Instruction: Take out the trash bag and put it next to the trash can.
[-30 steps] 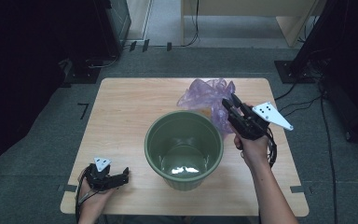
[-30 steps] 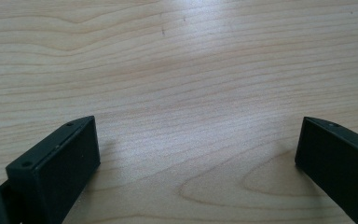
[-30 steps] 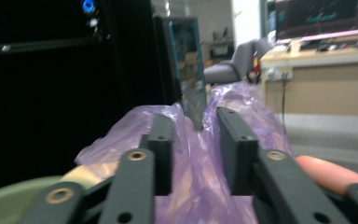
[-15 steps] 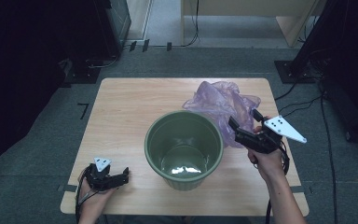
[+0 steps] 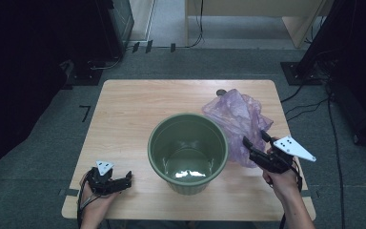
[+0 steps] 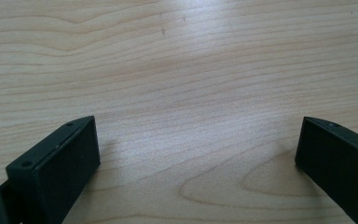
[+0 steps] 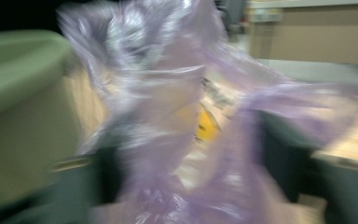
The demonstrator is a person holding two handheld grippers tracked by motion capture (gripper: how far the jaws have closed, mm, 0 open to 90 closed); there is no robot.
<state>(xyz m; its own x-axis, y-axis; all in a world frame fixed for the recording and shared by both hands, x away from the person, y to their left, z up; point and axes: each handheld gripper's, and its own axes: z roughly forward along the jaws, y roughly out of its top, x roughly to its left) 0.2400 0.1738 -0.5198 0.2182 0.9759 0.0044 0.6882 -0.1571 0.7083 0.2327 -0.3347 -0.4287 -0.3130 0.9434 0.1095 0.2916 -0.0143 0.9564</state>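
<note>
Wooden table (image 5: 138, 114), pale grain, rectangular. Olive-green plastic bucket (image 5: 188, 151), round, glossy inside, upright at centre. Crinkled translucent purple plastic bag (image 5: 238, 117), just right of the bucket, draped toward the right gripper (image 5: 254, 145); whether its jaws pinch the film, cannot tell. Right gripper view: blurred bag close up. Left gripper (image 5: 124, 180), near front-left corner, jaws spread wide over bare wood.

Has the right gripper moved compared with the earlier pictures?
Yes. The right gripper has come toward the table's near edge, from beside the green bucket's far rim to beside its near half, pulling the purple bag along.
</note>
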